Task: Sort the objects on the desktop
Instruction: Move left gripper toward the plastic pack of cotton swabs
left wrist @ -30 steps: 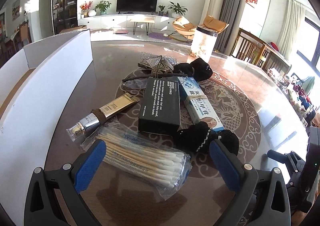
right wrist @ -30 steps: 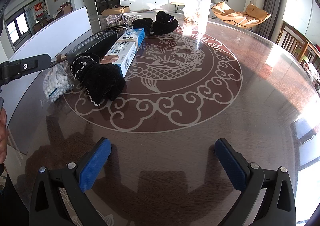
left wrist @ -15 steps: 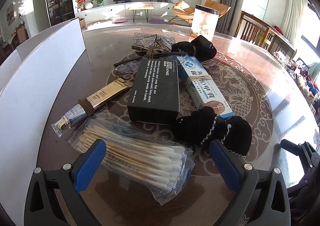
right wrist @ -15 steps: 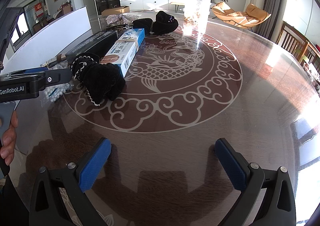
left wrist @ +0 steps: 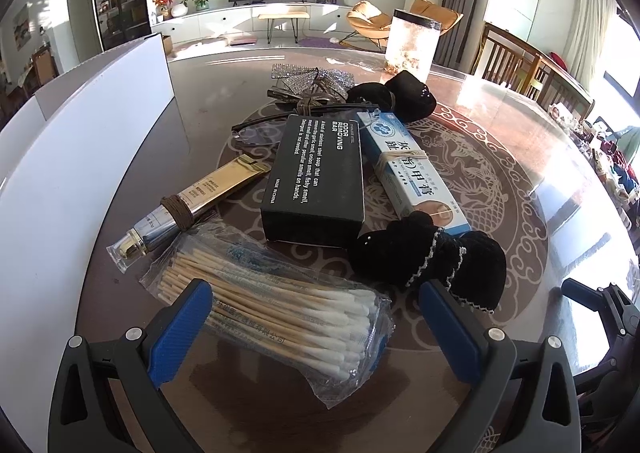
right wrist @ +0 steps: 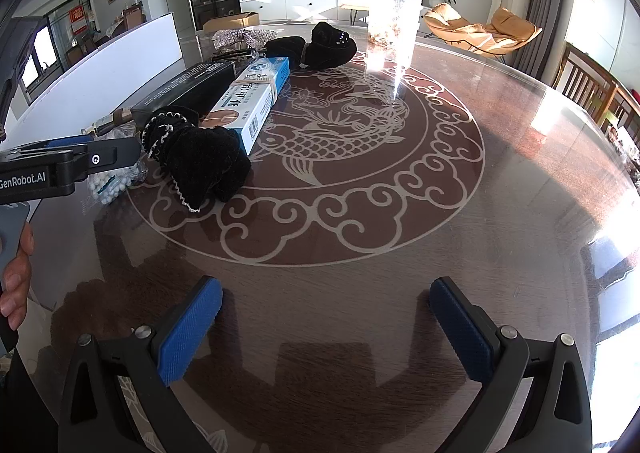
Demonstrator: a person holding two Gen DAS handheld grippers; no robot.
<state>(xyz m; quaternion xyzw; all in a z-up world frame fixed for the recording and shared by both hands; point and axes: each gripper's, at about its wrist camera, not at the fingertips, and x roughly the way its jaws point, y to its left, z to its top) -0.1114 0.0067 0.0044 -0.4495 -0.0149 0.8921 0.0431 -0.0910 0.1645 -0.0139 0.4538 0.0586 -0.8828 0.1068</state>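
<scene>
On my far left stands the white divider board, and beside it my left gripper spreads wide over the bag of cotton swabs, pads not touching it. Behind lie the gold tube, black soap box, blue-white carton and black bow. My right gripper hangs wide over bare table.

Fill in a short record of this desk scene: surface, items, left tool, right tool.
surface: round table with a fish pattern
items: bag of cotton swabs, black box, blue-white box, gold tube, two black hair bows, silver bow
left tool: open, fingers either side of the swab bag
right tool: open, over bare table
</scene>
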